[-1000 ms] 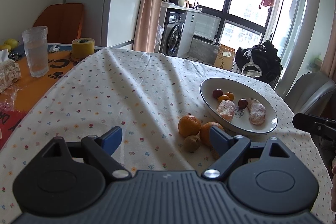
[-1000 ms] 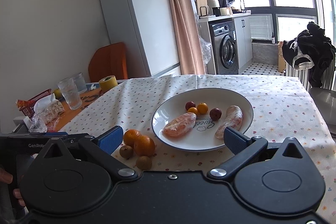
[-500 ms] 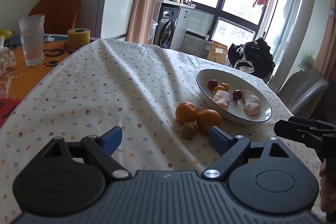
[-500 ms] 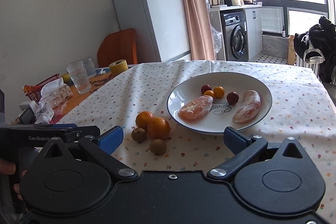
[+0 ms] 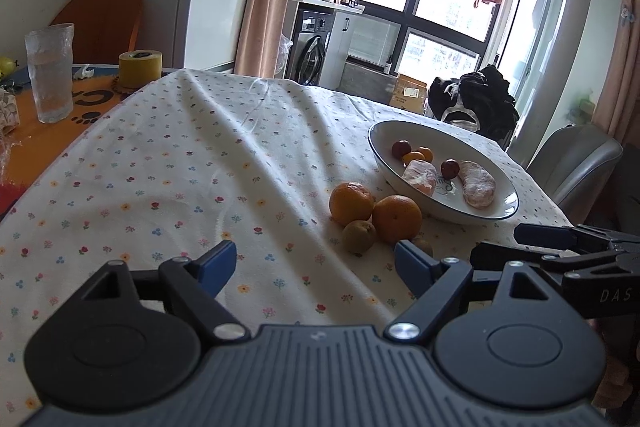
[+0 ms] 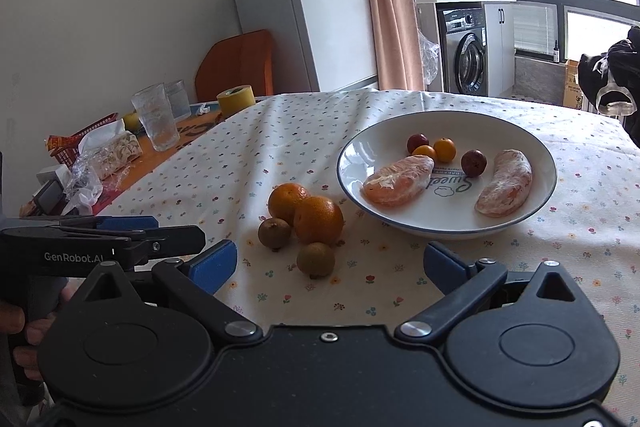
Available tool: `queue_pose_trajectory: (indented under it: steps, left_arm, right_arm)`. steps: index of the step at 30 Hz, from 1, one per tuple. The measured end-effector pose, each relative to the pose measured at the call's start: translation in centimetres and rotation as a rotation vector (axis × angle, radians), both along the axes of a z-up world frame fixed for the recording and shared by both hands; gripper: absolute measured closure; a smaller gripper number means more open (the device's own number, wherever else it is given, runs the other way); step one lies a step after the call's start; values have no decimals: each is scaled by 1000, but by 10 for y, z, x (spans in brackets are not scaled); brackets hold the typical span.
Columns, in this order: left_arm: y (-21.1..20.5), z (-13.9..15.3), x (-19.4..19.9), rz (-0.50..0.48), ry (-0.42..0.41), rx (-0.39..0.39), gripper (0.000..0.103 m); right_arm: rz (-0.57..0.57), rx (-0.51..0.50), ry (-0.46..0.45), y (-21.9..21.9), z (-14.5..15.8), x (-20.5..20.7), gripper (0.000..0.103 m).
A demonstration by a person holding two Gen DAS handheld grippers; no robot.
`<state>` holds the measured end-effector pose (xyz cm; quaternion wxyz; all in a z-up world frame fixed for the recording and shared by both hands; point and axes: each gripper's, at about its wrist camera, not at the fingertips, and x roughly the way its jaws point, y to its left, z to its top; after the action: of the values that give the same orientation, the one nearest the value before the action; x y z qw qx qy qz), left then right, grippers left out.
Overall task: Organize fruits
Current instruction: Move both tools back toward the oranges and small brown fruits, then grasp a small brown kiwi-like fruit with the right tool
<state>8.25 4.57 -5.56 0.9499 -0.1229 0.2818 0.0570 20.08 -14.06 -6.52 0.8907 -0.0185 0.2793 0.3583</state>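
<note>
Left tool [image 5: 316, 259] wide open, nothing between the blue pads, hovering over the flowered cloth on the desk [image 5: 168, 163]. Right tool [image 6: 330, 261] also wide open and empty, low over the cloth

Fruit pile on the cloth: two oranges touching each other – far one [image 6: 286, 201], near one [image 6: 319, 219] – with one kiwi [image 6: 274, 233] at 8 o'clock of the pile and a second kiwi [image 6: 315, 259] at 6 o'clock, nearest the right tool. Pile sits just off the plate's rim, at 8 o'clock of it in the right wrist view, not touching it as far as I can tell

White plate [image 6: 532, 203] with dark rim holds two peeled citrus pieces – one [image 6: 398, 181] left, one [image 6: 505, 183] right – plus two dark red small fruits [image 6: 474, 163] and two small orange ones [image 6: 445, 149] toward 12 o'clock

Far at 10 o'clock: water glass [image 6: 155, 123], yellow tape roll [image 6: 236, 98]

Left tool's side shows at 9 o'clock in the right wrist view, a hand [image 6: 16, 327] on its grip
</note>
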Motion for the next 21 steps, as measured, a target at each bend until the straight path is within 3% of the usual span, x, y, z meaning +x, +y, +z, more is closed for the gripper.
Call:
queue_pose_trajectory:
  steps: [8,11,15,21]
  left_arm:
    - [3,-6,8,4,15,-9,32]
    - [4,-7,11,6,21,-10,35]
    - [5,-9,13,14,26,-12,36]
    - [7,-11,14,29,37,-11,36]
  right_arm:
    - [10,-24,25,16,-9,10,24]
    - [17,-30,30,20,-11,13,25]
    - [26,-37,39,27,-15,18,26]
    - [32,-55,62,34,-24,25,39]
